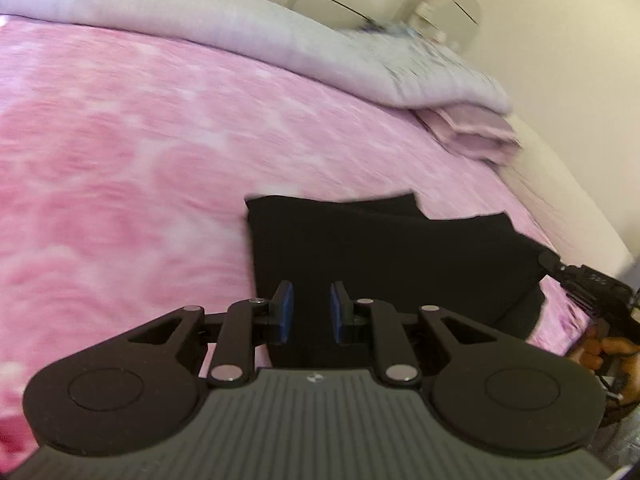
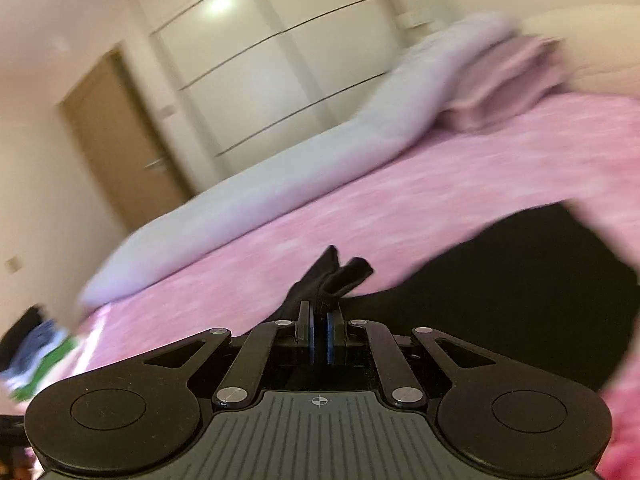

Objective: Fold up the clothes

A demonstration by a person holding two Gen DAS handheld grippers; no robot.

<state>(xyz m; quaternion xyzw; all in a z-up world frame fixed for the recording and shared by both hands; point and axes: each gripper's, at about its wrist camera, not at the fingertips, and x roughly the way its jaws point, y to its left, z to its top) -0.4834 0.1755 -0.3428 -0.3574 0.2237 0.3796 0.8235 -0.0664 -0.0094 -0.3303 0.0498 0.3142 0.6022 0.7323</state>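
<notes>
Pink bedspread (image 1: 140, 140): mottled pink and white, covers pretty much the whole bed, blurry in both views
Grey duvet (image 1: 240, 28): bunched along the far edge of the bed, with a folded pinkish blanket (image 1: 476, 132) tucked just under its right end
Left gripper (image 1: 311, 312): blue pads apart, nothing between them, hanging right over the near edge of the garment
Black garment (image 1: 380, 248): lying mostly flat on the bedspread, partly folded, right of centre in the left wrist view
Right gripper (image 2: 319, 334): clamped tight on a bunched-up corner of the black garment, fabric poking out past the tips
Hand (image 1: 604, 350): at the far right edge, wrapped around the right gripper's handle
Wardrobe (image 2: 272, 60): cream sliding doors behind the bed, brown door (image 2: 116, 132) to its left
</notes>
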